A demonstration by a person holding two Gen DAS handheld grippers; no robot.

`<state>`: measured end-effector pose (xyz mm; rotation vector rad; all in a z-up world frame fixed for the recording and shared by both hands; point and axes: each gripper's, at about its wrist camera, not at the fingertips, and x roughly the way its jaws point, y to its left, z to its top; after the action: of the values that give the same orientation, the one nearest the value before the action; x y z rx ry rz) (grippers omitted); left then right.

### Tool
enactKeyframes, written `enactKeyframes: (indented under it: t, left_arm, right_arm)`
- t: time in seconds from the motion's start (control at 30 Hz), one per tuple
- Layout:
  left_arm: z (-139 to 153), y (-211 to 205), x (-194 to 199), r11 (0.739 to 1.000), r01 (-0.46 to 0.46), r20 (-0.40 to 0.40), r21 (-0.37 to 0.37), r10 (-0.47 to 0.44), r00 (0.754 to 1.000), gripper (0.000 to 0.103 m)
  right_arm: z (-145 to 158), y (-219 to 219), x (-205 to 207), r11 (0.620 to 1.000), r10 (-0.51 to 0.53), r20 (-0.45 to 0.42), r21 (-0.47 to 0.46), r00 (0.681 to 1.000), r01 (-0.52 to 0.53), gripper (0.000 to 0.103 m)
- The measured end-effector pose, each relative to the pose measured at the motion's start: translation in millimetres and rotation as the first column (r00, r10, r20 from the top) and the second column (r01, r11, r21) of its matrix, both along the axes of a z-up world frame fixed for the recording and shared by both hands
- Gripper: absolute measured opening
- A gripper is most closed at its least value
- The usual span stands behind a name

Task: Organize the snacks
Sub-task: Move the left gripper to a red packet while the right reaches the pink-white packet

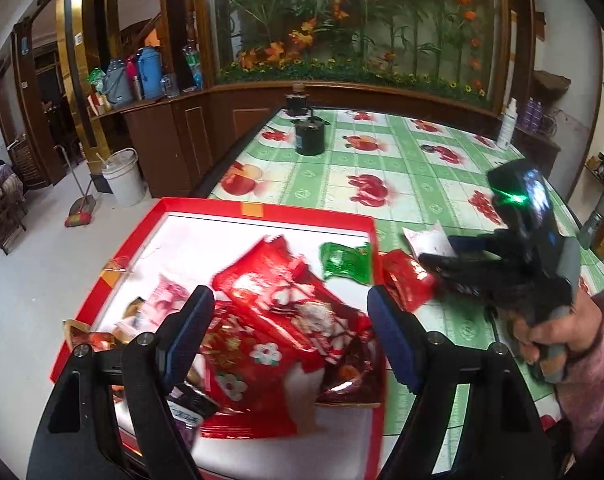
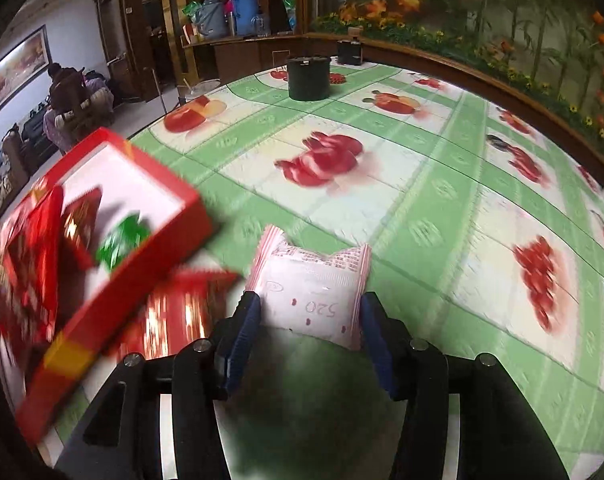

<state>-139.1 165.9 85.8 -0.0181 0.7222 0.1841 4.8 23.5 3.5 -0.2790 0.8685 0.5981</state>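
Snacks are lying heaped in the red box [image 1: 170, 206] at the left of the counter [image 1: 402, 168]: red packets [image 1: 278, 280] overlapping one another, a green packet [image 1: 344, 258] toward the far right corner. Blur is smearing their print, and the box's near edge is being hidden behind the left tool [image 1: 290, 332], which is hovering over the heap with its jaws standing wide apart and nothing between them. Just beyond the box's right wall, another red packet [image 1: 406, 280] is lying on the counter, partly covered. Farther right, the right tool [image 2: 308, 316] is gripping a white and pink packet [image 2: 314, 280] by its sides; whether the pads are pressing firmly is hard to tell. A person's hand [image 1: 558, 328] is grasping its handle, cut off by the frame edge.
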Motion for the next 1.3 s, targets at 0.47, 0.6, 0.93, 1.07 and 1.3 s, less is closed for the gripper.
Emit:
enactKeyframes:
  t: [0.47,0.6,0.93,1.07,1.3]
  left_arm:
    - [-25.2,-81.0,66.6,0.971,0.166,-0.15,-0.17,-0.192,0.97,0.079]
    - [-44.9,-84.0,97.5,0.97,0.077,-0.245,-0.232,-0.135,0.96,0.079]
    - [-64.3,-81.7,131.5,0.962,0.013,-0.281,-0.272,-0.092,0.955,0.079]
    - [-70.2,-98.8,152.9,0.966,0.125,-0.284,-0.225,-0.188,0.94,0.081]
    - [-50.9,-102.7,158.3,0.905,0.223,-0.189,-0.363,-0.306,0.933,0.082]
  right_arm:
    - [3.7,-121.2,4.6,0.971,-0.234,-0.014,0.044,0.972,0.234,0.046]
    - [4.3,-137.8,9.3,0.961,-0.269,-0.022,0.063,0.963,0.27,0.048]
    - [5.7,-138.1,10.3,0.962,-0.263,-0.043,0.064,0.964,0.265,0.052]
    - [6.6,-140.8,11.6,0.958,-0.268,-0.066,0.082,0.961,0.273,0.053]
    - [7.6,-151.7,18.0,0.944,-0.291,-0.113,0.129,0.95,0.305,0.055]
